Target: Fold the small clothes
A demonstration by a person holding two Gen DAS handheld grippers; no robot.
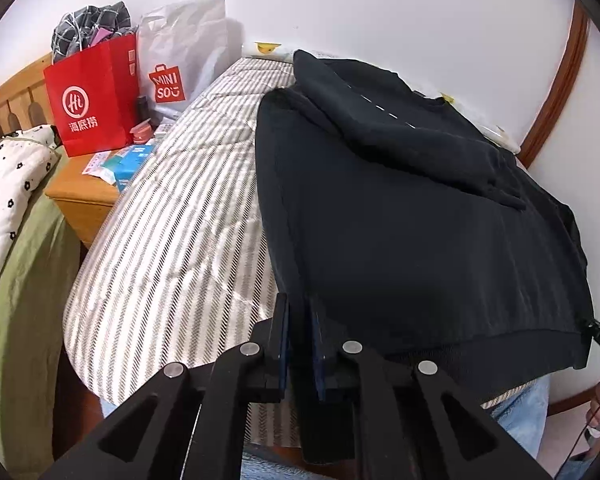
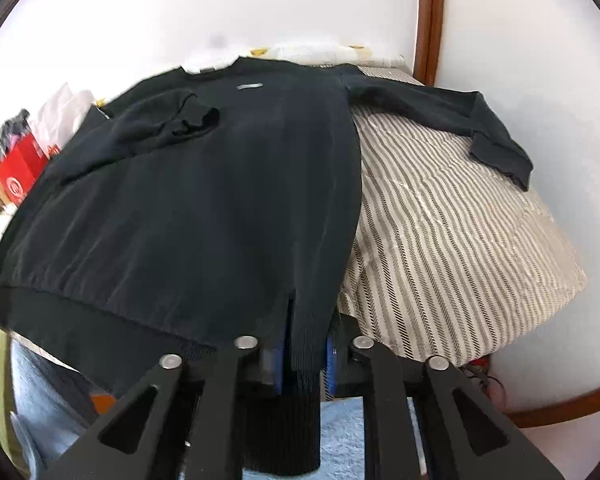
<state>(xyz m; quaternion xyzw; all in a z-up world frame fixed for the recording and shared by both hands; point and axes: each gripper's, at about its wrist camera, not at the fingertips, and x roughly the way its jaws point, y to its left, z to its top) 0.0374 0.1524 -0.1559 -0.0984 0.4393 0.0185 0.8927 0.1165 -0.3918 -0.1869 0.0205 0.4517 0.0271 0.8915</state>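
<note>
Black sweatshirt lies flat on the striped mattress. Left gripper and right gripper are each clamped on a hem corner, probably to lift the hem toward the collar. One sleeve is folded in. Beside the mattress: white bag reading "MINISO", red bag with "Hi" logo.

Left wrist view looked steeply down along its black gripper fingers from the near edge, close above the dark navy sweatshirt filling centre and right, right wrist view likewise close, both shared that sweatshirt and the grey-striped bedding.
</note>
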